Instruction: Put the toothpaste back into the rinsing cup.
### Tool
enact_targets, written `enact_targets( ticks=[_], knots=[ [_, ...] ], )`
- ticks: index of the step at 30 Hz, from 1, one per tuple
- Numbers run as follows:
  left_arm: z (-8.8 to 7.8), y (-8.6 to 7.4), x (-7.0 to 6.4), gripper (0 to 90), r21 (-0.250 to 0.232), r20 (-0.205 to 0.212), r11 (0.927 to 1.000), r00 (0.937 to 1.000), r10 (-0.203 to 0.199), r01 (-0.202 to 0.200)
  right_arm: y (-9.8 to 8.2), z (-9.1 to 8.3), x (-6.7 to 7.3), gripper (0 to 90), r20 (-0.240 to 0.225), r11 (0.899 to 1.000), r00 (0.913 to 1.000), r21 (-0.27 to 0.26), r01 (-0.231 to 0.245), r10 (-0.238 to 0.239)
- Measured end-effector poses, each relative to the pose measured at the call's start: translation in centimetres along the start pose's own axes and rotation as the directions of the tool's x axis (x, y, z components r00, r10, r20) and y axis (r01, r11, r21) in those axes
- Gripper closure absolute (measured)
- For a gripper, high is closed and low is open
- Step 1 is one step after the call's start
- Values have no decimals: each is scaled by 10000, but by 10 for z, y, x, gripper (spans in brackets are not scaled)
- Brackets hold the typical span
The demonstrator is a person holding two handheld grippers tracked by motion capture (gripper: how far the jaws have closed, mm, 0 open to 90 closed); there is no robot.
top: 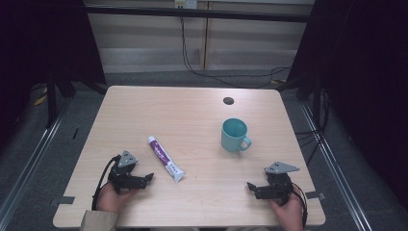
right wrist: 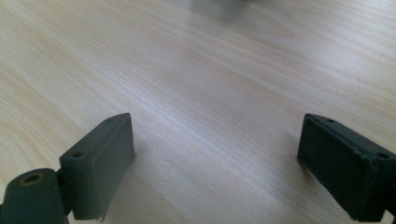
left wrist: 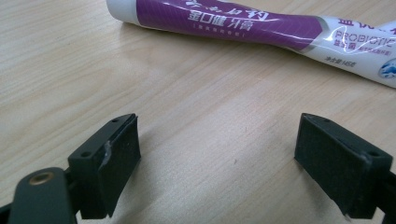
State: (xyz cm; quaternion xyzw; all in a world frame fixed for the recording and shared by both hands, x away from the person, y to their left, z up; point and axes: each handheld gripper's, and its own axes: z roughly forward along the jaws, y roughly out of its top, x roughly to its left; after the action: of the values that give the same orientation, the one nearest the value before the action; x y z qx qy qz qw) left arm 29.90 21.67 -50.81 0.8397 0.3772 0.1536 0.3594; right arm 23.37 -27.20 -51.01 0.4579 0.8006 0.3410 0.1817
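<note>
Toothpaste tube (top: 165, 164), purple and white, lies flat on the wooden table (top: 192, 115), a little left of the middle, running on a slant from its far cap end down to the crimped end nearer the person. Just beside that near end sits the left gripper (top: 149, 177), jaws spread wide and nothing between them, low over the bare wood! From the left gripper view the tube (left wrist: 243, 23) stretches across the top, purple band with white lettering, and open tabletop (left wrist: 210, 140) lies between it and the black pads (left wrist: 119, 154); no contact there.

Over on the other side, the right gripper (top: 251, 186) rests near the front edge, well apart from the tube, its jaws also standing wide with only wood grain (right wrist: 210, 116) between them. A teal mug (top: 234, 135) stands upright beyond it, handle turned towards the right and the near side. Further back, a small dark round hole (top: 228, 100) marks the table. Between the left gripper and the tube the tabletop is bare; the mug stands off to the right of that line.
</note>
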Motion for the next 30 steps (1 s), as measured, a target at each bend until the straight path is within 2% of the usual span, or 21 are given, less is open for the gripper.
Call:
enact_targets(
  ticks=[8,10,11,12,13,14,16,17,18,19,20,22,23,24,25,28,29,30],
  knots=[
    [-1,0,0,156,37,-12,10000,10000,-30,30,0,0,0,99,-6,10000,10000,1,1,-1],
    [-2,2,0,164,216,-22,9998,10000,-44,45,0,0,0,100,-11,10000,10000,2,-7,7],
    [-5,6,1,218,497,66,9988,10000,-3,-1,0,0,0,100,-9,10000,10000,1,-7,7],
    [-6,9,1,256,505,125,9986,9998,122,-128,0,0,0,100,-5,10000,10000,-21,23,-23],
    [-6,9,1,260,505,125,9986,9998,122,-128,0,0,0,100,-5,10000,10000,-20,19,-19],
    [-7,14,0,260,560,72,9979,9995,316,-319,0,0,0,100,-5,10000,10000,-20,19,-19],
    [-10,25,-2,254,940,-7,9885,9929,1190,-1185,0,0,0,100,-6,10000,10000,-20,16,-16],
    [-11,30,-3,240,1093,110,9841,9902,1394,-1397,0,0,0,100,-8,10000,10000,-1,-8,8],
    [-10,42,-6,237,1359,244,9684,9778,2080,-2093,0,0,0,100,-8,10000,10000,-17,10,-10],
    [-10,42,-6,237,1359,244,9684,9778,2080,-2093,0,0,0,100,-8,10000,10000,-17,10,-10],
    [-10,48,-9,238,1553,291,9531,9656,2584,-2598,0,0,0,100,-9,10000,10000,-20,16,-16],
    [-7,64,-14,243,1783,632,9311,9480,3118,-3181,0,0,0,100,-10,10000,10000,-19,11,-11],
    [-7,64,-14,242,1783,632,9311,9480,3118,-3181,0,0,0,100,-10,10000,10000,-19,11,-11],
    [-6,68,-15,242,1784,808,9268,9437,3209,-3305,0,0,0,100,-10,10000,10000,-14,4,-4],
    [-3,75,-16,242,1767,949,9270,9432,3184,-3307,0,0,0,100,-9,10000,10000,-5,-5,5],
    [2,83,-16,234,1832,1077,9267,9437,3128,-3281,0,0,0,100,-9,10000,10000,-19,9,-9],
    [6,87,-16,234,1952,1186,9216,9408,3174,-3355,0,0,0,100,-9,10000,10000,-22,19,-19],
    [8,89,-16,234,2033,1206,9208,9418,3140,-3330,0,0,0,100,-10,10000,10000,-5,-10,10]
  ],
)
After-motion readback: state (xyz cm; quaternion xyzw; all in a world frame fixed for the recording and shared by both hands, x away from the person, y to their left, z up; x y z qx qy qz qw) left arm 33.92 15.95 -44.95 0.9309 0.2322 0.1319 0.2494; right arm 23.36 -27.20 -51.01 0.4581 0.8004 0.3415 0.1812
